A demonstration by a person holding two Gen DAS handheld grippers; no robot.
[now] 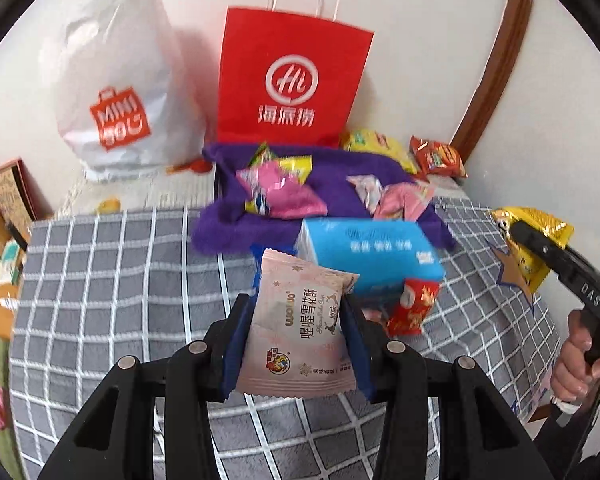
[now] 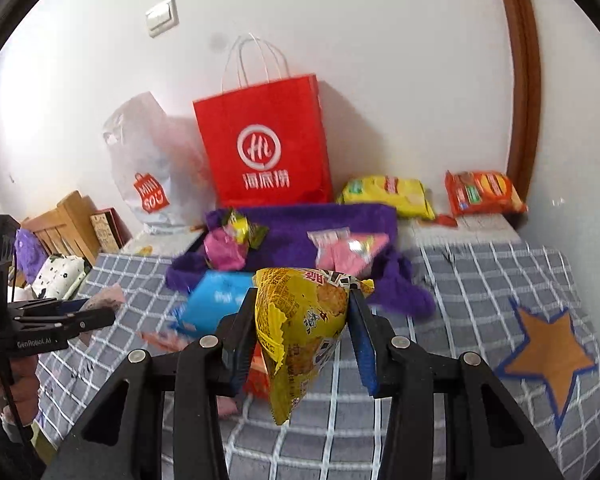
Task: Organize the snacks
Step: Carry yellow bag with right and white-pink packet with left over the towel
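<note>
My left gripper [image 1: 298, 304] is shut on a pale pink snack packet [image 1: 300, 332] and holds it above the checked grey blanket [image 1: 112, 280]. My right gripper [image 2: 304, 300] is shut on a yellow snack bag [image 2: 300, 332], also seen at the right in the left wrist view [image 1: 536, 240]. A purple towel [image 1: 340, 168] behind carries several pink and yellow snack packets [image 1: 280, 190]. A blue tissue pack [image 1: 372, 252] and a red snack [image 1: 412, 308] lie just in front of it. The left gripper also shows at the left of the right wrist view [image 2: 96, 312].
A red paper bag [image 1: 292, 80] and a white plastic bag [image 1: 120, 80] stand against the wall. A yellow packet [image 2: 388, 196] and an orange packet [image 2: 484, 192] lie at the back right. A star pattern [image 2: 548, 352] marks the blanket. Boxes [image 1: 8, 200] sit at the left.
</note>
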